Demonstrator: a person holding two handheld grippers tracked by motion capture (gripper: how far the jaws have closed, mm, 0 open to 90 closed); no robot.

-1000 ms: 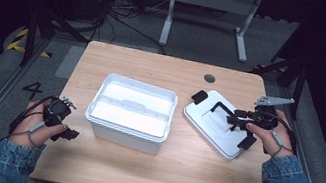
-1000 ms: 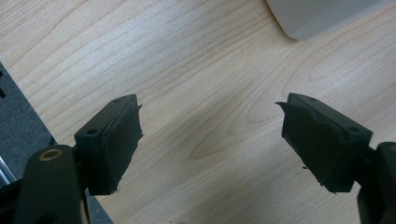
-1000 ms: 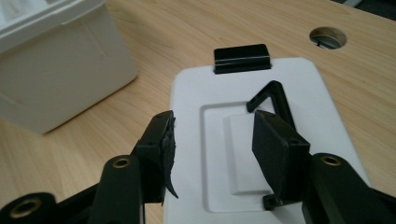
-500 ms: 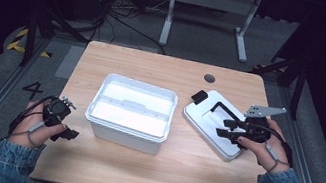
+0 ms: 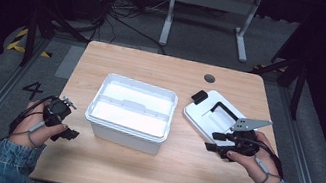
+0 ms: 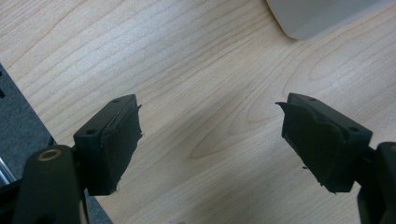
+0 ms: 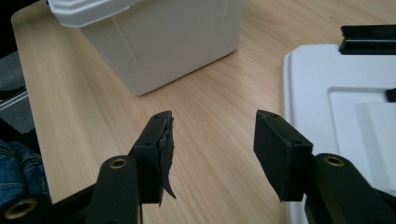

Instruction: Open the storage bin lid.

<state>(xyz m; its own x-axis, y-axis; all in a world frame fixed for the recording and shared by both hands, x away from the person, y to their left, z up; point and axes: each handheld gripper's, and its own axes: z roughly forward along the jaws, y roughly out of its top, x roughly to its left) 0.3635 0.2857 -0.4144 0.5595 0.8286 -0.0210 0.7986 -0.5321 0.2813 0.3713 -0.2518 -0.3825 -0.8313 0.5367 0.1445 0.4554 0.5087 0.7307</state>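
Note:
A white open plastic bin (image 5: pixel 129 111) stands in the middle of the wooden table (image 5: pixel 154 70). Its white lid (image 5: pixel 208 112), with a black handle and black latches, lies flat to the right of it. My right gripper (image 5: pixel 213 141) hovers at the lid's near edge, pointing left, open and holding nothing. In the right gripper view the open gripper (image 7: pixel 212 140) frames bare wood, with the bin (image 7: pixel 154 42) ahead and the lid (image 7: pixel 336 98) at the right. My left gripper (image 5: pixel 68 126) is near the table's front left edge, open (image 6: pixel 210 140) over bare wood, with a bin corner (image 6: pixel 317 16) beyond it.
A small dark round grommet (image 5: pixel 209 78) is set in the table's far side. A white desk frame (image 5: pixel 211 8) and cables stand on the floor beyond. The left table edge and grey floor (image 6: pixel 18 121) lie close to my left gripper.
My right gripper has drawn back from above the lid toward the table's near side, now at the lid's front edge. The left gripper has stayed put.

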